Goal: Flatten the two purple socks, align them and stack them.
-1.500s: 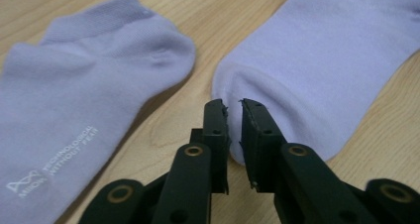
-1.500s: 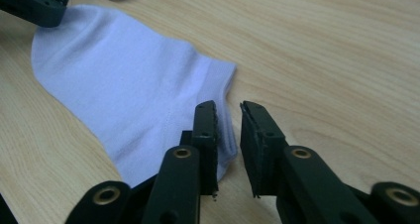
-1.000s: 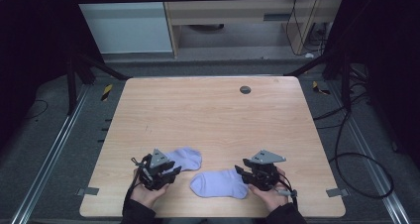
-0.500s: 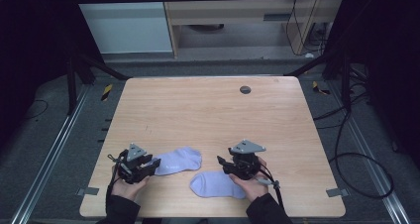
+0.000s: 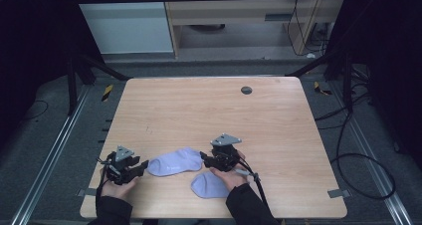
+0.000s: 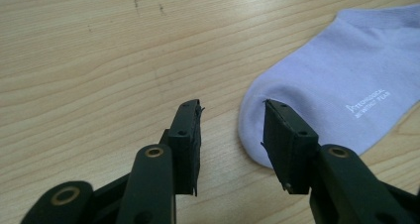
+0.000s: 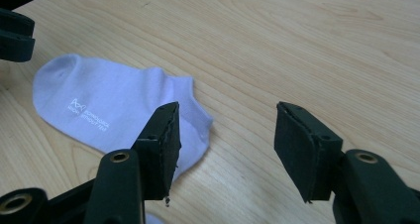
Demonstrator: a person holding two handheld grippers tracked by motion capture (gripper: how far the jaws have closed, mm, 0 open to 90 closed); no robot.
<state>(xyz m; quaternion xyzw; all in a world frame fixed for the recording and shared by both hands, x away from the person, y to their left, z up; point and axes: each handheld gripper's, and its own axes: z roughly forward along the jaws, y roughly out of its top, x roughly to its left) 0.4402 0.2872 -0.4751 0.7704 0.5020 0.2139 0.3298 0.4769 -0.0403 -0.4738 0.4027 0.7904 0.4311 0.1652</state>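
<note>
Two soft lilac ankle socks (image 5: 175,162) lie flat on the wood-grain tabletop (image 5: 209,110). Left gripper (image 6: 233,120) and right gripper (image 7: 225,130) have just been opening, jaws empty; gripper views reveal white lettering (image 6: 367,103).

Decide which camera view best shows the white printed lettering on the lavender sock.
The right gripper view: the lettering lies unobstructed on the sock. The left gripper view shows it too, smaller and near the picture's edge. In the high view the sock is too small for print to be read.
</note>
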